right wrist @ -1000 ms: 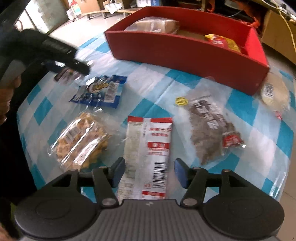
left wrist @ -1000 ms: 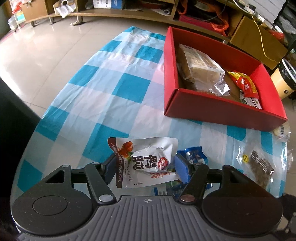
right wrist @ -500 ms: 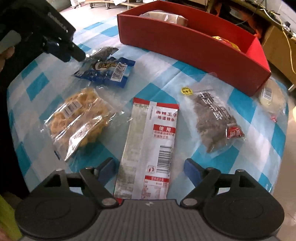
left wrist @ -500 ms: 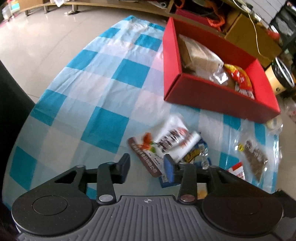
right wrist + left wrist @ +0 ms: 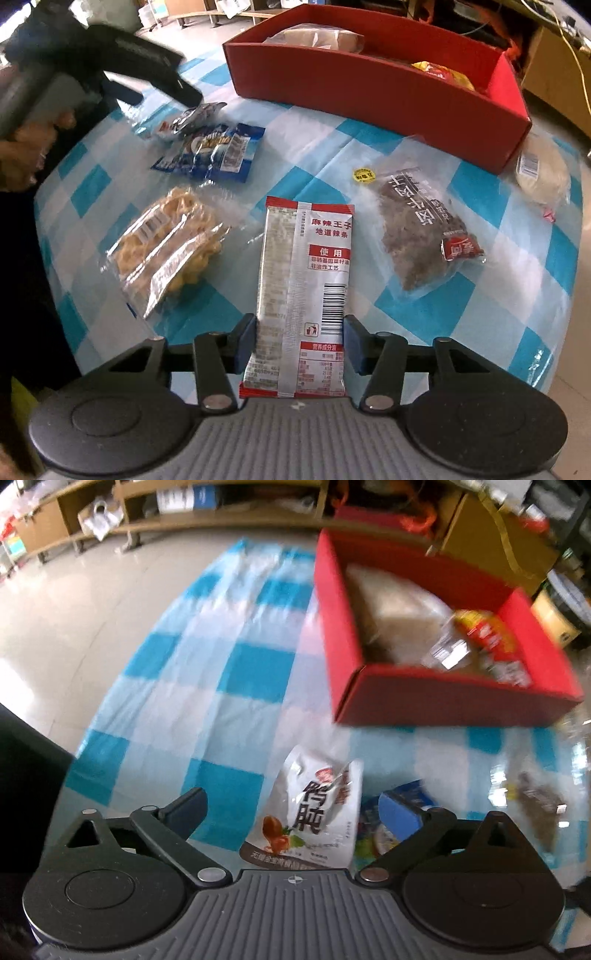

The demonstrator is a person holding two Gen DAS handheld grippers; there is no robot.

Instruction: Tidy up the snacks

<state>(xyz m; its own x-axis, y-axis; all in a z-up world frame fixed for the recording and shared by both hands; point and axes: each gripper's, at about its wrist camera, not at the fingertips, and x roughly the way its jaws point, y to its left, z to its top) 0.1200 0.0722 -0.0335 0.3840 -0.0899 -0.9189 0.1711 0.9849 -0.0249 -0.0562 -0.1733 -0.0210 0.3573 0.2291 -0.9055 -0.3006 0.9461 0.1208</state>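
Left jaws: the left gripper [image 5: 291,810] is opening, its jaws spread wide either side of a white foil snack pouch with black characters [image 5: 314,812]; neither pad touches it.
Right jaws: the right gripper [image 5: 300,343] is closing, its jaws against the two long edges of a flat white-and-red snack packet with a barcode [image 5: 306,280].
Counter: a blue-and-white checked plastic cloth [image 5: 207,716] covers it.
Red cardboard box [image 5: 369,79]: at the far edge of the counter, with a tan bag and a yellow-red packet inside.
White pouch: flat at the near-left part of the counter, just beside a blue foil packet [image 5: 214,153].
Loose snacks: a clear bag of golden twists [image 5: 166,251] near the left edge; a clear bag of dark brown pieces [image 5: 421,236] and a pale round wrapped cake [image 5: 541,171] towards the right edge.
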